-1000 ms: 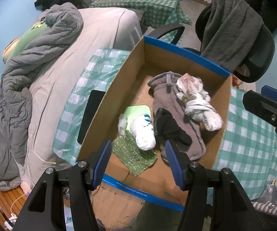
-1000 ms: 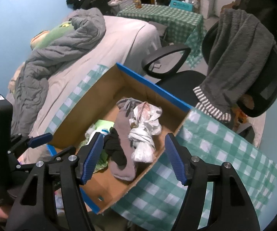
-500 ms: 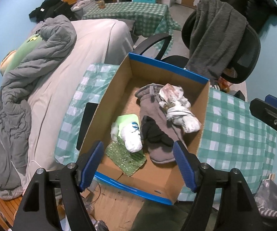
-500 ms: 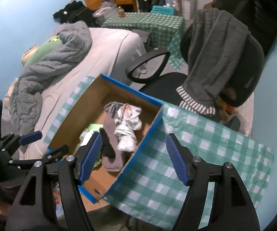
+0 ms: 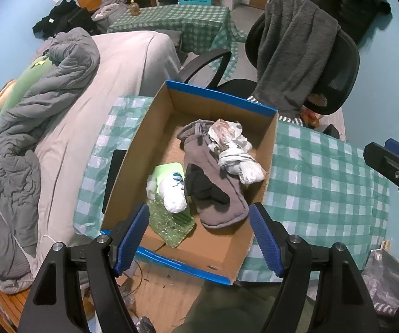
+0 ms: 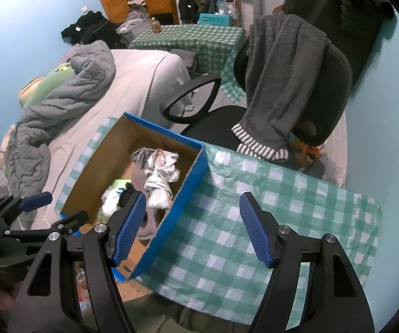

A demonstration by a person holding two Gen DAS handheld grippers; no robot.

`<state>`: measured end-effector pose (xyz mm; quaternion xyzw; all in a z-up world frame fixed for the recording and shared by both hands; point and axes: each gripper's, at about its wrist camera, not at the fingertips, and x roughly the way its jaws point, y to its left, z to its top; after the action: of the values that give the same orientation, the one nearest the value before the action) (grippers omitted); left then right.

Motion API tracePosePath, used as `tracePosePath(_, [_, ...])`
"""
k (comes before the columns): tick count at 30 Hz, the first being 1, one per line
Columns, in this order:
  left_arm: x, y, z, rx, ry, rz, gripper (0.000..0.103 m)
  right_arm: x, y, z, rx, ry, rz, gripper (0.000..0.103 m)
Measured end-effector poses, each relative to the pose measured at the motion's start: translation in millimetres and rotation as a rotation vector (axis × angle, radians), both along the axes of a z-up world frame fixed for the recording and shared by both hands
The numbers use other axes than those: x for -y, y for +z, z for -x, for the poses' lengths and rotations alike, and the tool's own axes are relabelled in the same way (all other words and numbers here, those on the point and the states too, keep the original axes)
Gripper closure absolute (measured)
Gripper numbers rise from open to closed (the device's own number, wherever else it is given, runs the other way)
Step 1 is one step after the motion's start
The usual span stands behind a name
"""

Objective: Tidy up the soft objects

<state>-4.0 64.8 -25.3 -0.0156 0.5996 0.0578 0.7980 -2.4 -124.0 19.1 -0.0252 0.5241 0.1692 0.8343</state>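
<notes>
A cardboard box with blue rim [image 5: 218,95] sits on the green checked table [image 5: 321,183]. Inside lie a grey mitten [image 5: 216,172], a black sock [image 5: 203,187], a white sock roll [image 5: 174,195], a knotted white cloth bundle [image 5: 238,158] and a green sparkly cloth [image 5: 171,222]. My left gripper [image 5: 199,238] is open and empty, well above the box's near end. My right gripper [image 6: 192,227] is open and empty above the table, beside the box's blue wall [image 6: 177,208]; the bundle also shows there [image 6: 159,183].
An office chair [image 5: 335,83] draped with a grey fleece [image 5: 291,50] stands behind the table. A bed with a grey duvet [image 5: 41,105] lies to the left. A second checked table [image 5: 188,25] stands farther back.
Both grippers have drawn back and up from the box, so it looks smaller. The right gripper has shifted right over the table. The box contents have not moved.
</notes>
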Motion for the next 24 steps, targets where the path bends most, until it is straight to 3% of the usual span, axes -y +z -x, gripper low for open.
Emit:
tracePosePath(8, [8, 7, 1, 0.000, -0.014, 0.008, 0.026, 16, 3, 6, 0.001, -0.038, 0.008, 0.032])
tracePosePath(11, [10, 9, 1, 0.007, -0.018, 0.003, 0.019, 21, 4, 9, 0.005, -0.049, 0.017, 0.032])
tracePosePath(24, [22, 16, 0, 0.024, -0.053, -0.007, 0.019, 35, 10, 12, 0.014, -0.093, 0.027, 0.032])
